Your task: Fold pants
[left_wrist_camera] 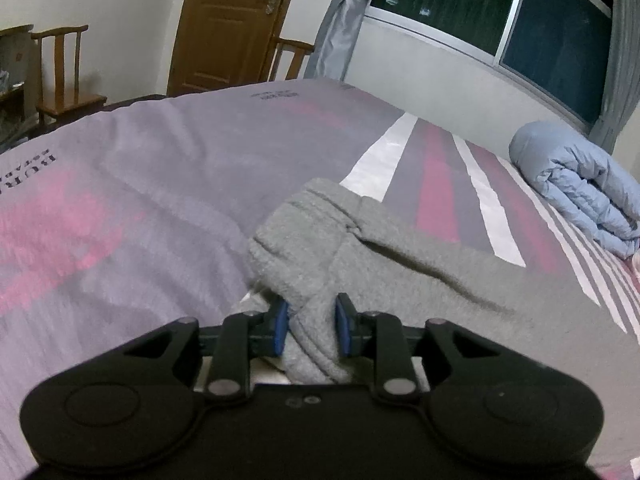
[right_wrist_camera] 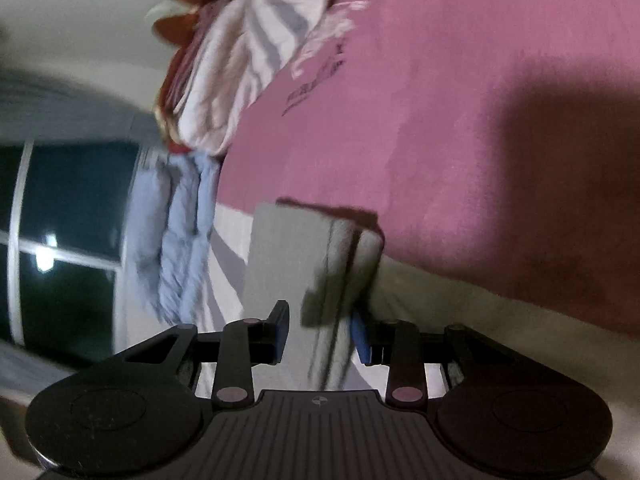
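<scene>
The grey fleece pants point(left_wrist_camera: 400, 264) lie bunched on the bed, with a thick fold rising toward the camera. My left gripper point(left_wrist_camera: 311, 330) is shut on that fold, its blue pads pressing the cloth from both sides. The right wrist view is blurred and rolled sideways. In it my right gripper point(right_wrist_camera: 320, 336) has a flat grey piece of the pants point(right_wrist_camera: 288, 256) filling the gap between its pads, and it looks shut on that cloth. A folded edge of the pants stands just ahead of its right fingertip.
The bed cover point(left_wrist_camera: 160, 184) is grey with pink and white stripes, and pink point(right_wrist_camera: 440, 120) in the right wrist view. A rolled light-blue quilt point(left_wrist_camera: 580, 188) lies at the bed's right side under the window point(left_wrist_camera: 520, 12). Wooden chairs point(left_wrist_camera: 64, 76) and a door point(left_wrist_camera: 232, 24) stand beyond the bed.
</scene>
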`<move>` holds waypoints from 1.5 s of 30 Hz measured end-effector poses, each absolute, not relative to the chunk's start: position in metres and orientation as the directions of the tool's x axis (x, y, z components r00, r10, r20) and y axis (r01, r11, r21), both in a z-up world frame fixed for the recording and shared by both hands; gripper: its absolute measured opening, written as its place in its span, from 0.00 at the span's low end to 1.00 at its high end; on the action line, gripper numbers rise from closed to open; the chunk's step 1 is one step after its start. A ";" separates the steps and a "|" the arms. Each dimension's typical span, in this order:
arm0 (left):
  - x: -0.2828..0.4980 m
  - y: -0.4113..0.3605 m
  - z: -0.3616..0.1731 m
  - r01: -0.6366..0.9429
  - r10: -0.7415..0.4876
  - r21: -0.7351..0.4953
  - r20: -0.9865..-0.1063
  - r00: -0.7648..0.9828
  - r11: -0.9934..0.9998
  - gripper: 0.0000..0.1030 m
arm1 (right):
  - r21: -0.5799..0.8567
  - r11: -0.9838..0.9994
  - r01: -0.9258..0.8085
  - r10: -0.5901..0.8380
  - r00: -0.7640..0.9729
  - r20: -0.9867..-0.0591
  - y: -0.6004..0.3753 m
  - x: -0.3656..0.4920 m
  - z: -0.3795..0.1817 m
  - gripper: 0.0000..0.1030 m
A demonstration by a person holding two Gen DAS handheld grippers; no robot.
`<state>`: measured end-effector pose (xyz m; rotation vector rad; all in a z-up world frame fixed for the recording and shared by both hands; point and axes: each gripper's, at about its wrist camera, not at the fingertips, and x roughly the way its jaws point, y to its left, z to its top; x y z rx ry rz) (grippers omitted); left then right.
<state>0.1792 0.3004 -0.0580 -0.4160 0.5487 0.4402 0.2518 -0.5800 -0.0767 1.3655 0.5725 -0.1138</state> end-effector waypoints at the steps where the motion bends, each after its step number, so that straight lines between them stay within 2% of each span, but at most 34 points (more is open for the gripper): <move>1: 0.180 0.301 -0.058 -0.501 0.284 -0.256 -0.578 0.765 0.827 0.17 | 0.880 0.267 0.394 0.246 0.854 -0.457 -0.582 0.257 -0.070 0.07; 4: 0.179 0.302 -0.057 -0.494 0.279 -0.250 -0.582 0.764 0.832 0.17 | 0.879 0.366 0.305 0.223 0.889 -0.401 -0.583 0.259 -0.046 0.07; 6: 0.179 0.301 -0.057 -0.492 0.277 -0.247 -0.583 0.764 0.835 0.17 | 0.810 0.471 0.350 0.197 0.853 -0.484 -0.577 0.261 -0.048 0.07; 7: 0.180 0.302 -0.056 -0.492 0.275 -0.251 -0.585 0.763 0.834 0.17 | 0.801 0.457 0.386 0.198 0.834 -0.515 -0.579 0.261 -0.059 0.08; 9: 0.182 0.301 -0.053 -0.491 0.277 -0.236 -0.592 0.757 0.839 0.19 | 0.829 0.407 0.384 0.209 0.844 -0.494 -0.582 0.255 -0.075 0.08; 11: 0.181 0.294 -0.044 -0.491 0.303 -0.188 -0.587 0.751 0.851 0.26 | 0.827 0.423 0.372 0.216 0.844 -0.490 -0.580 0.254 -0.074 0.13; 12: 0.179 0.290 -0.039 -0.502 0.331 -0.159 -0.580 0.744 0.850 0.42 | 0.824 0.431 0.369 0.220 0.842 -0.492 -0.579 0.252 -0.071 0.16; 13: 0.175 0.285 -0.033 -0.523 0.373 -0.125 -0.565 0.736 0.843 0.70 | 0.821 0.439 0.365 0.218 0.843 -0.492 -0.579 0.251 -0.068 0.20; 14: 0.169 0.279 -0.027 -0.540 0.409 -0.109 -0.534 0.740 0.835 0.82 | 0.819 0.451 0.356 0.214 0.847 -0.486 -0.579 0.249 -0.064 0.28; 15: 0.163 0.272 -0.023 -0.545 0.430 -0.102 -0.501 0.751 0.832 0.89 | 0.816 0.464 0.346 0.212 0.851 -0.481 -0.578 0.247 -0.061 0.32; 17: 0.158 0.257 -0.017 -0.518 0.424 -0.085 -0.471 0.773 0.851 0.89 | 0.792 0.514 0.329 0.206 0.849 -0.486 -0.575 0.246 -0.055 0.37; 20: 0.161 0.233 -0.020 -0.493 0.406 -0.063 -0.481 0.777 0.868 0.89 | 0.761 0.559 0.329 0.210 0.832 -0.514 -0.570 0.251 -0.055 0.37; 24: 0.168 0.190 -0.028 -0.444 0.338 -0.109 -0.496 0.800 0.890 0.89 | 0.757 0.553 0.348 0.199 0.827 -0.526 -0.569 0.258 -0.060 0.37; 29: 0.204 0.088 -0.039 -0.295 0.224 -0.064 -0.507 0.833 0.953 0.90 | 0.753 0.578 0.315 0.224 0.826 -0.517 -0.562 0.258 -0.059 0.37; 32: 0.233 0.031 -0.052 -0.219 0.150 -0.059 -0.559 0.816 0.974 0.90 | 0.732 0.614 0.297 0.220 0.826 -0.519 -0.560 0.255 -0.055 0.37; 36: 0.245 -0.007 -0.064 -0.194 0.138 -0.033 -0.586 0.799 0.980 0.90 | 0.720 0.638 0.274 0.239 0.818 -0.523 -0.563 0.256 -0.056 0.37; 39: 0.243 -0.027 -0.058 -0.216 0.100 -0.129 -0.588 0.802 0.968 0.90 | 0.741 0.614 0.270 0.243 0.829 -0.504 -0.566 0.256 -0.061 0.37; 45: 0.247 -0.055 -0.069 -0.204 0.110 -0.088 -0.608 0.786 0.975 0.90 | 0.749 0.615 0.248 0.257 0.835 -0.487 -0.566 0.255 -0.061 0.37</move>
